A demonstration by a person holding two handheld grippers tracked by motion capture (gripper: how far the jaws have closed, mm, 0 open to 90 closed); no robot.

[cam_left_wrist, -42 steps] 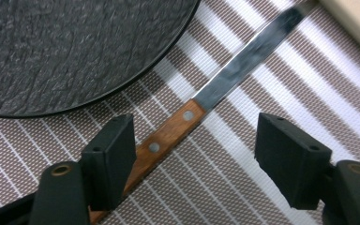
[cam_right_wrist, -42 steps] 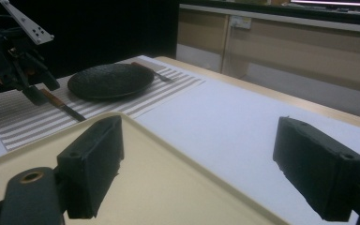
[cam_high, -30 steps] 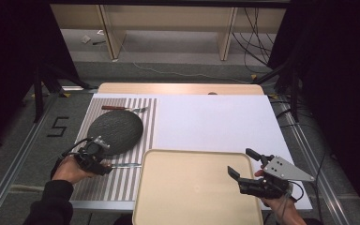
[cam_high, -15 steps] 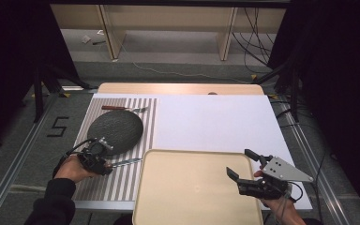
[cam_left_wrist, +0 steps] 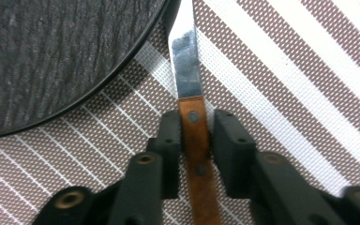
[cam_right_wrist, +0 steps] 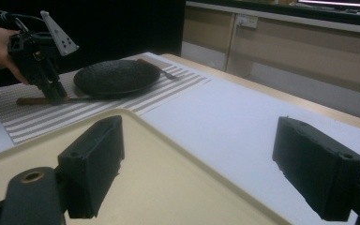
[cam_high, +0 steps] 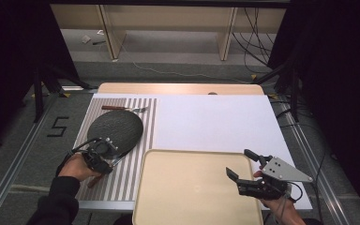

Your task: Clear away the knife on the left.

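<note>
A knife with a wooden handle lies on the striped placemat, its blade reaching to the rim of a dark round plate. My left gripper points down at it. In the left gripper view its jaws press both sides of the handle, shut on it. The right gripper view shows that gripper standing over the knife beside the plate. My right gripper hovers open over the right part of a beige tray, nothing between its jaws.
A fork lies on the placemat behind the plate. A white mat covers the table's right half, behind the tray. Beyond the table's far edge are a grey floor, wooden table legs and cables.
My left gripper has shifted a little to the right and settled onto the knife handle. The right gripper has barely moved.
</note>
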